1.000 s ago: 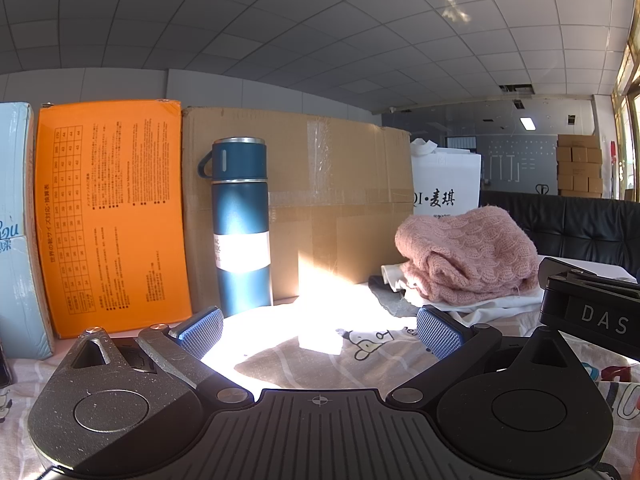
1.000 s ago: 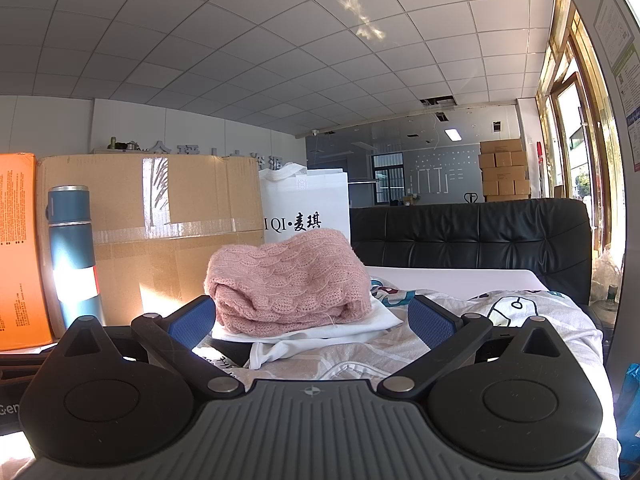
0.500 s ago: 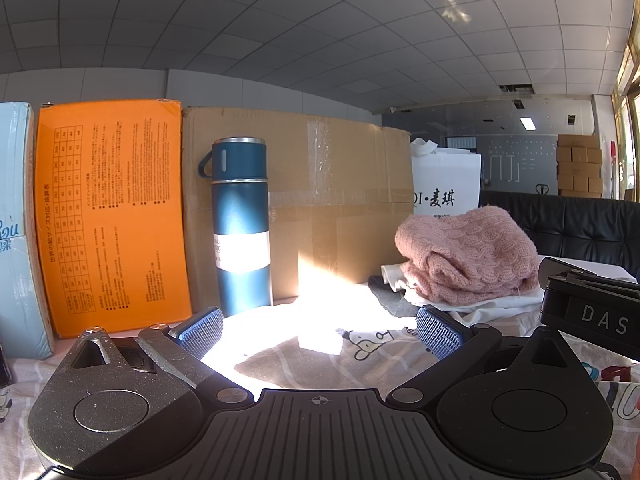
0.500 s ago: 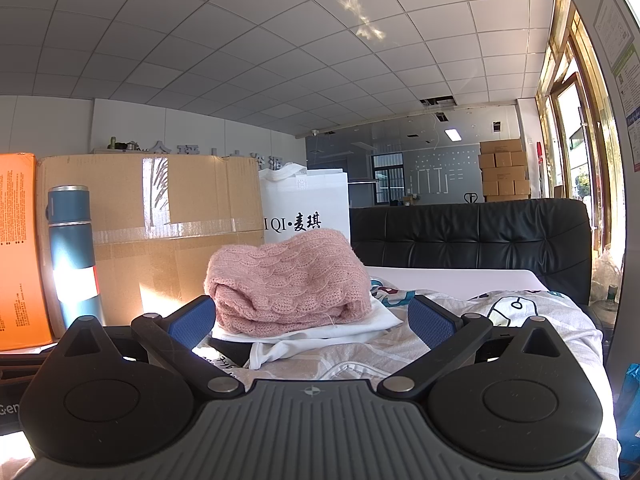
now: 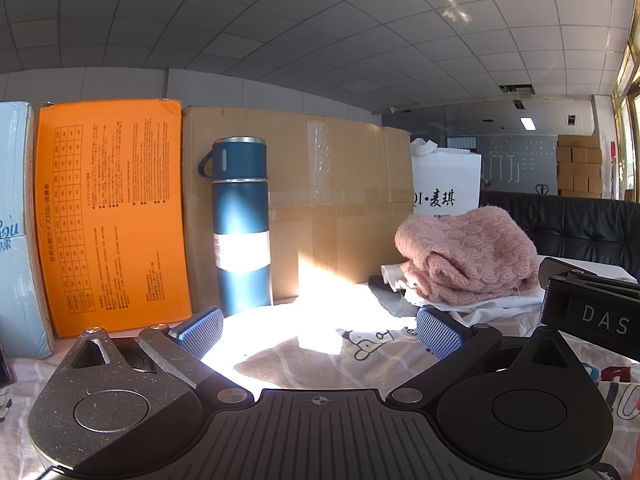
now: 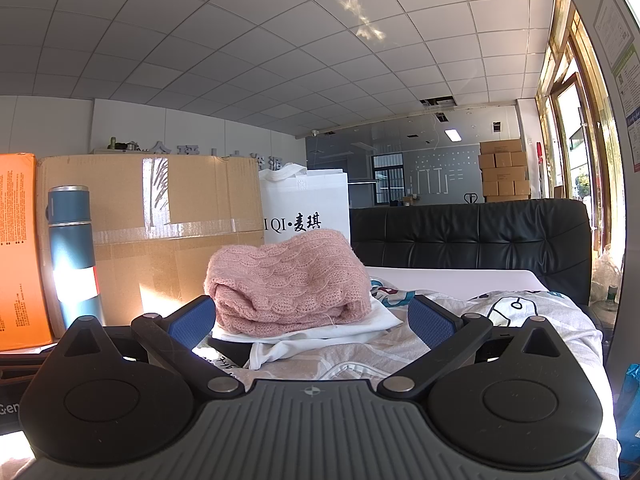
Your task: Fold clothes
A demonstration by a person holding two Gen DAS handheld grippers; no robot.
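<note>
A folded pink knit sweater (image 6: 288,280) lies on top of a folded white garment (image 6: 320,330), on a table covered with a cartoon-print cloth (image 6: 520,312). In the left wrist view the sweater (image 5: 468,256) sits to the right, beyond my fingers. My left gripper (image 5: 318,330) is open and empty, low over the sunlit cloth (image 5: 320,356). My right gripper (image 6: 312,320) is open and empty, just in front of the clothes pile. Part of the right gripper's black body (image 5: 592,312) shows at the right of the left wrist view.
A blue thermos (image 5: 240,228) stands against a taped cardboard box (image 5: 320,200). An orange box (image 5: 108,216) and a pale blue pack (image 5: 16,232) stand to its left. A white shopping bag (image 6: 306,208) and a black sofa (image 6: 480,236) are behind the pile.
</note>
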